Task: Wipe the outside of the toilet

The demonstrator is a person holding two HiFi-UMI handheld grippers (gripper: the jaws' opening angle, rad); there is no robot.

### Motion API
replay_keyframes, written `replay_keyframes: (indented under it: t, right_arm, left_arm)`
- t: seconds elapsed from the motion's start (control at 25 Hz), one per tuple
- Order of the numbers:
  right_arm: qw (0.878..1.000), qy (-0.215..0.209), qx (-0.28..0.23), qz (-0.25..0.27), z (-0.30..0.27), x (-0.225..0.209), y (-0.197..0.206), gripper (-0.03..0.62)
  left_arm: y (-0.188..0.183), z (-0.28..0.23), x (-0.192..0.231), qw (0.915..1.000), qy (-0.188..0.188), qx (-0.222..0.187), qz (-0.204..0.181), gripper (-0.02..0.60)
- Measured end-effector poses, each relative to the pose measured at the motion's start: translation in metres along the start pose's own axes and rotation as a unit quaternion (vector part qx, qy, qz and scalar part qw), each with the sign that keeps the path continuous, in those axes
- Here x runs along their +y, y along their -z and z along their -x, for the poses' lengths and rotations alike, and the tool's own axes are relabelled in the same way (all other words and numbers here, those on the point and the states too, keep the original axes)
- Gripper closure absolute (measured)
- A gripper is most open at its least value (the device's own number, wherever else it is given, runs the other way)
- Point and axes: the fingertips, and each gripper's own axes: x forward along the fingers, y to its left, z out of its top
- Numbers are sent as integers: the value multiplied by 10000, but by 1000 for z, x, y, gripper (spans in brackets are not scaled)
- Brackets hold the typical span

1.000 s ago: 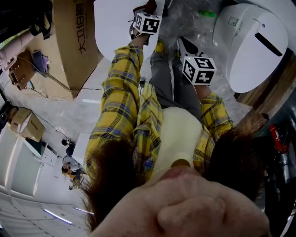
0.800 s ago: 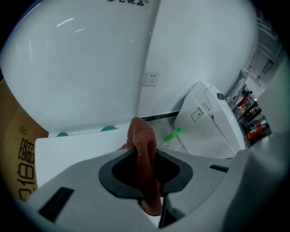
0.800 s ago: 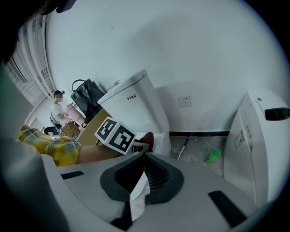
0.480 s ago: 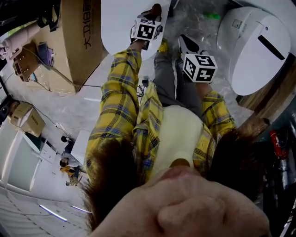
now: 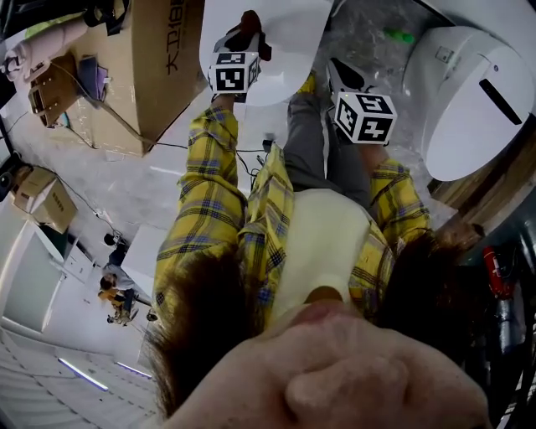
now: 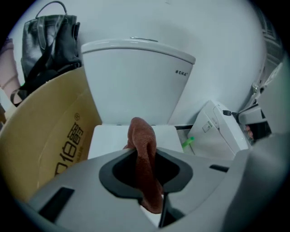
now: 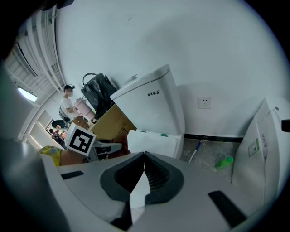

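Note:
The white toilet (image 6: 136, 81) stands against the wall, its closed lid (image 5: 280, 42) at the top of the head view. My left gripper (image 6: 145, 156) is shut on a reddish-brown cloth (image 6: 144, 167), which hangs from the jaws just above the lid. In the head view the left gripper (image 5: 244, 38) reaches over the lid with the cloth (image 5: 249, 20) at its tip. My right gripper (image 7: 144, 170) is shut with nothing in it, held back from the toilet tank (image 7: 154, 106); in the head view the right gripper (image 5: 345, 84) is right of the lid.
A large cardboard box (image 6: 45, 131) stands against the toilet's left side, with a black bag (image 6: 50, 45) on it. A second white toilet-like unit (image 5: 477, 92) lies tilted at the right. A green bottle (image 7: 224, 161) lies on the floor between the two. People stand far off (image 7: 68, 104).
My left gripper with the cloth has moved left and farther out over the toilet lid. The right gripper has hardly moved.

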Motion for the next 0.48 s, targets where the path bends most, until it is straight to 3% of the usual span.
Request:
replay_keyframes:
  t: [0.16,0.32,0.48]
  right_arm:
    - [9999,-76,56,112,-11,9,-2,569]
    - [9997,-99,160,180,-21,15,0,569]
    - [9993,-118,250,244,-26,18,5,569]
  left_arm:
    - [12,18,50,9970,-682,142,-333,499]
    - [35,14,100,9865,-1389,649,-573,499]
    - [63,-13,125,9782,-1598,1216,-530,499]
